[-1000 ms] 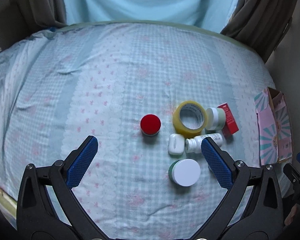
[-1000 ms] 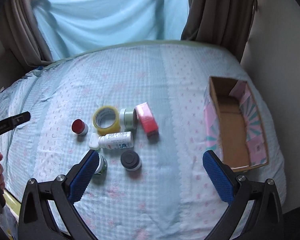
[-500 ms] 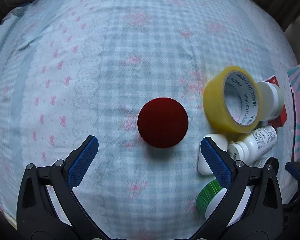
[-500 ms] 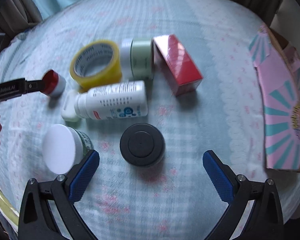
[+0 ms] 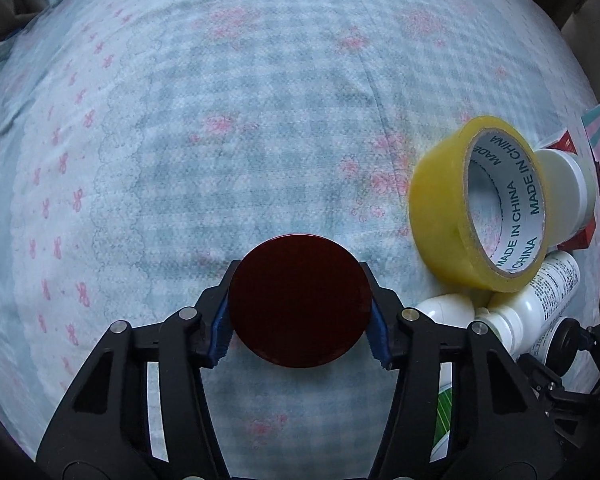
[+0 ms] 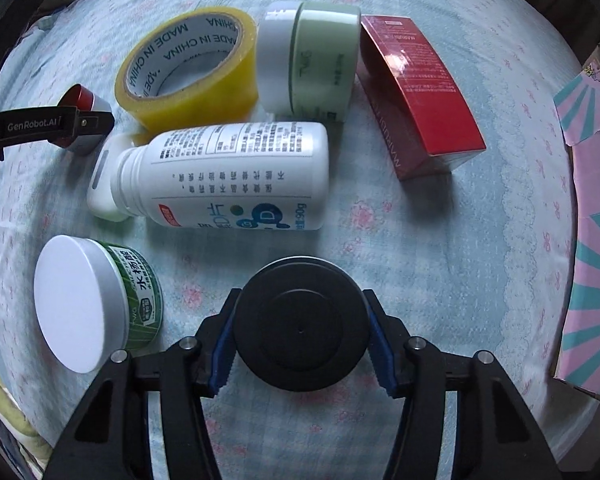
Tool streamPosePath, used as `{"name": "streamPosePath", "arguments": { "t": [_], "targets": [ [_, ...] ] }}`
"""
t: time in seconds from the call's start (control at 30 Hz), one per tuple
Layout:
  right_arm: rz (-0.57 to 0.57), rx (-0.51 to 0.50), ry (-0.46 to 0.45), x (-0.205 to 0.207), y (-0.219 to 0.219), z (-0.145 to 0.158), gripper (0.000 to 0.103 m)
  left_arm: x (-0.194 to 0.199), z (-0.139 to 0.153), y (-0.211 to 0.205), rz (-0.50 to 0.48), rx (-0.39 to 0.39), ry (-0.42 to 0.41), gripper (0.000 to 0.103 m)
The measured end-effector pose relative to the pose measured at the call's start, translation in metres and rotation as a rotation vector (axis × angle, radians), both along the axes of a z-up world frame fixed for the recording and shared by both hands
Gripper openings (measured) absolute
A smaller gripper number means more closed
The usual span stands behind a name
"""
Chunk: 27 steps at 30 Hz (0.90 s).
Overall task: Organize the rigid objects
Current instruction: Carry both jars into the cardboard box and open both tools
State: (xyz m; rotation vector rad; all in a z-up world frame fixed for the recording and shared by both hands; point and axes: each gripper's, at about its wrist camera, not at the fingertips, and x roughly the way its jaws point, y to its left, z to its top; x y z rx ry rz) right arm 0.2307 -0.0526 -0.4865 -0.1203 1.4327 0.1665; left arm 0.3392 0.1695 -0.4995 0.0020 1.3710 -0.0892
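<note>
A small jar with a dark red lid (image 5: 299,300) stands on the checked bedspread, seen from above. My left gripper (image 5: 299,322) points down over it, its jaws closing, and the blue pads (image 5: 220,328) press both sides of the jar. A black round-lidded jar (image 6: 302,320) sits between the jaws of my right gripper (image 6: 300,346), which are also closing, with the pads (image 6: 380,344) against its sides. In the right wrist view the left gripper's finger (image 6: 48,124) crosses the red-lidded jar (image 6: 85,98) at the far left.
Between the two jars lie a yellow tape roll (image 6: 204,92), a white pill bottle (image 6: 236,176), a small white case (image 6: 100,188), a green jar with a white lid (image 6: 80,300), a pale green jar (image 6: 320,60) and a red box (image 6: 420,92). A pink striped carton (image 6: 592,260) stands at the right.
Both grippers have dropped towards the bed and gone from wide open to shut, the left on the red-lidded jar, the right on the black jar.
</note>
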Motion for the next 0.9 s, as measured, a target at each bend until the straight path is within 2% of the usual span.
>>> {"name": "streamPosePath", "arguments": {
  "t": [0.23,0.4,0.67,0.9],
  "targets": [
    [0.004,0.007,-0.006,-0.006,-0.006,0.000,0.052,-0.003,0.008,0.000,0.010,-0.005,-0.018,0.051],
    [-0.010,0.022,-0.030,-0.007,-0.011,0.020,0.052,-0.016,0.037,-0.002,0.004,-0.013,-0.053,0.051],
    [-0.035,0.066,-0.104,-0.023,-0.031,0.093,0.052,-0.032,0.127,-0.016,-0.038,-0.031,-0.140,0.051],
    [-0.076,0.105,-0.190,-0.024,-0.043,0.184,0.052,-0.029,0.221,-0.067,-0.149,-0.084,-0.233,0.051]
  ]
}}
